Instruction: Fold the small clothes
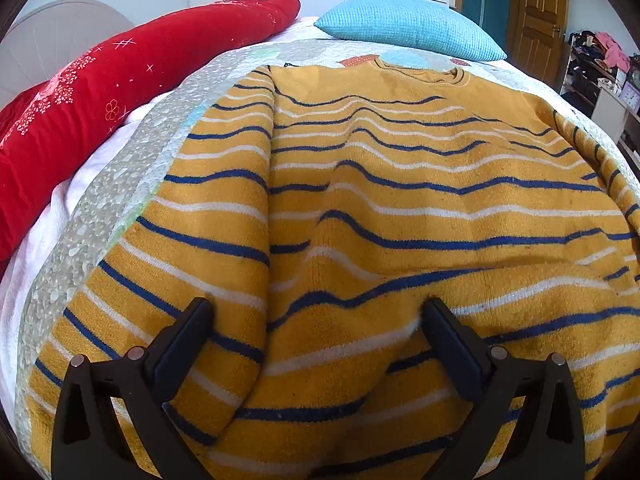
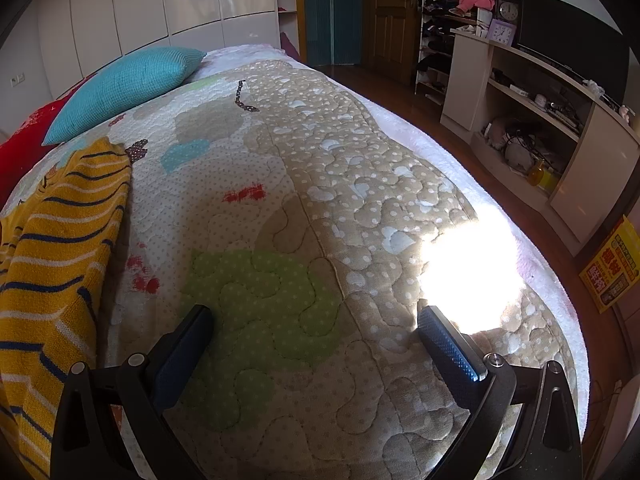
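A patterned quilt (image 2: 320, 184) covers the bed, with a turquoise pillow (image 1: 408, 26) and a long red cushion (image 1: 120, 92) lying along the far side toward the white wardrobe doors (image 2: 160, 4). To the right of the bed stands a pale shelf unit (image 2: 532, 120) holding clutter, with a dark screen (image 2: 572, 36) and two clocks (image 2: 506, 20) on top; a wooden door (image 2: 390, 16) lies beyond. A bright patch of sunlight (image 2: 468, 272) falls on the quilt near the right-hand edge. Nothing rests on the quilt between either set of jaws and the sweater. The mustard sweater (image 1: 400, 208) with navy and white stripes lies flat on the quilt, neckline toward the pillow, its left sleeve folded in along the body. The left gripper (image 1: 318, 312) hangs directly over the sweater's lower portion, jaws spread wide and holding nothing; contact with the knit cannot be confirmed. The right gripper (image 2: 314, 318) sits over bare quilt, jaws likewise wide and empty, with the sweater's edge well off to its left.
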### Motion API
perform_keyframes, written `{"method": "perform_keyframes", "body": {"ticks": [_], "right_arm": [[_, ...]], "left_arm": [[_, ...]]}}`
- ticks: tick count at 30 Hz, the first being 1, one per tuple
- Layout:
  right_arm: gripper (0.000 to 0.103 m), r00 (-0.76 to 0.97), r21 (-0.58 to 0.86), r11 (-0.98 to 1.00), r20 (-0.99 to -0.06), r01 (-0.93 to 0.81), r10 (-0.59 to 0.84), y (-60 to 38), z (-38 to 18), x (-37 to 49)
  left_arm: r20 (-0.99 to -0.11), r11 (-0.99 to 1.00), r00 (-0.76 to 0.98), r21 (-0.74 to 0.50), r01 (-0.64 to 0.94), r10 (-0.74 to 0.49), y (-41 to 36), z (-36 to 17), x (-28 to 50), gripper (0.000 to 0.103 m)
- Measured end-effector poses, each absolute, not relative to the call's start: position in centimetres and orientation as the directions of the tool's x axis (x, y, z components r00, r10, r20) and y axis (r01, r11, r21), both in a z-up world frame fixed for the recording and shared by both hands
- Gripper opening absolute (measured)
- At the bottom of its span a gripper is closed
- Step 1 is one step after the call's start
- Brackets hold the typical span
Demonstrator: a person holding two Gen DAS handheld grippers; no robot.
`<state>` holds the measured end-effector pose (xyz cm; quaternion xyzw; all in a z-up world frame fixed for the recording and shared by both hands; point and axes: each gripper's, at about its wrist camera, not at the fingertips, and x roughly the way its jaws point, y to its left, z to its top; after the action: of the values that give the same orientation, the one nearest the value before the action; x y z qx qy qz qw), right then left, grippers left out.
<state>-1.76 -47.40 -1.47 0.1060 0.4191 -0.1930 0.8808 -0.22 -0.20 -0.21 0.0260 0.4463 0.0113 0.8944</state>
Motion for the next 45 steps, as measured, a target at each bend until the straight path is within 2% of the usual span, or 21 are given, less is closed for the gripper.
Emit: {"method": "perform_keyframes", "body": {"ticks": [14,41,45], "right_arm": [[0.103,0.591,0.058,0.907,-0.775,0.418,-0.223,-47.7,-1.4,-1.6],[0.103,0.563,-0.015,0.894,-0.772,0.447,-0.295,-46.8,-1.5,-1.6],[0.103,0.539,-0.052,0.888,-0.778,0.457,-0.323,-46.5,-1.6,-1.0]], "left_arm": [[-0.797,0.998,0.601,0.068,-0.016,0.064,-0.3,-0.5,-0.1,0.103],[-0.772,0.998,0.633,0.064,-0.010,0.056,-0.6,-0.1,-1.0,0.103],[-0.806,1.000,0.591,-0.015,0.011,-0.019,0.5,0.9,-1.1,0.102]]}}
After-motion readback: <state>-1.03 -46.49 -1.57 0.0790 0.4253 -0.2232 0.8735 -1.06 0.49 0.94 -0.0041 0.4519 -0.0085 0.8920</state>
